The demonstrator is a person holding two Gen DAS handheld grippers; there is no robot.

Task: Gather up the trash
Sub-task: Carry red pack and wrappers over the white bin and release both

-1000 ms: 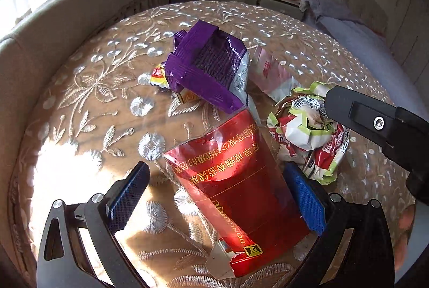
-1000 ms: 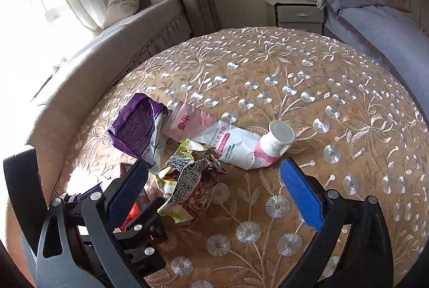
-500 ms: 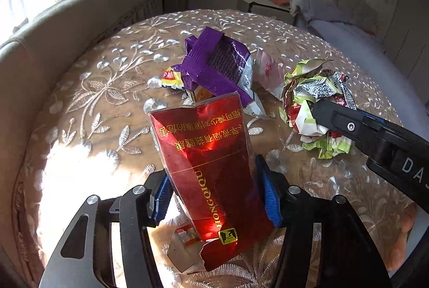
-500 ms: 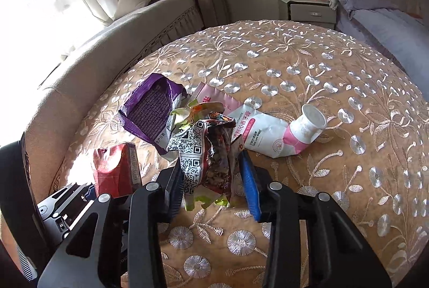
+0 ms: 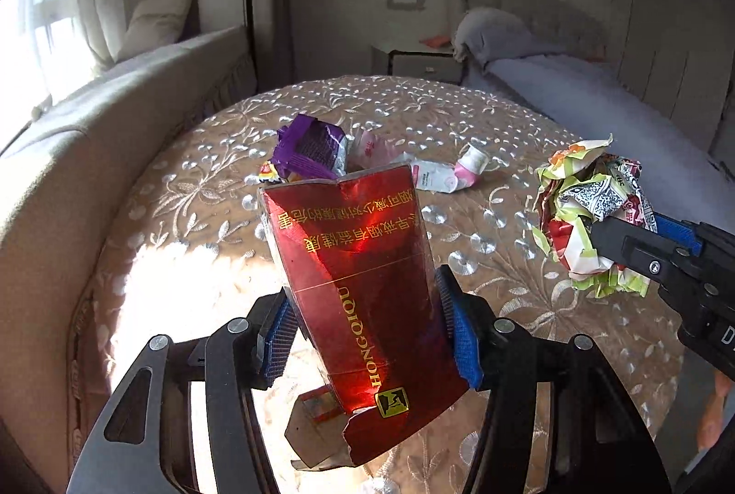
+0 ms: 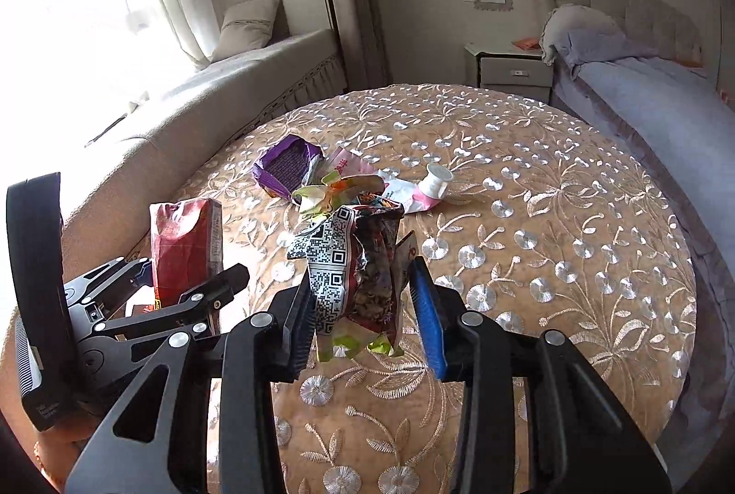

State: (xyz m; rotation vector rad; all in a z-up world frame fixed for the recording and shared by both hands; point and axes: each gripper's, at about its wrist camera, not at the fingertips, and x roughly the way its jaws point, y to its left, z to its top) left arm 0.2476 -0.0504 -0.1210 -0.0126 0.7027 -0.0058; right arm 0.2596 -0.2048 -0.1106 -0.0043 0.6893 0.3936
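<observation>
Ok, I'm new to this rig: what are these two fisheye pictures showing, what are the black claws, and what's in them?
No robot arm here: a person holds one two-finger gripper in each hand, and each carries a camera looking forward along its fingers. One picture is the left gripper's view. It is shut on a red foil packet, lifted above the round table with the embroidered cloth. The other is the right gripper's view. It is shut on a crumpled snack wrapper bearing QR codes. Each gripper also shows at the edge of the other's picture. On the cloth lie a purple wrapper, a pink packet and a white-and-pink pouch with a spout.
</observation>
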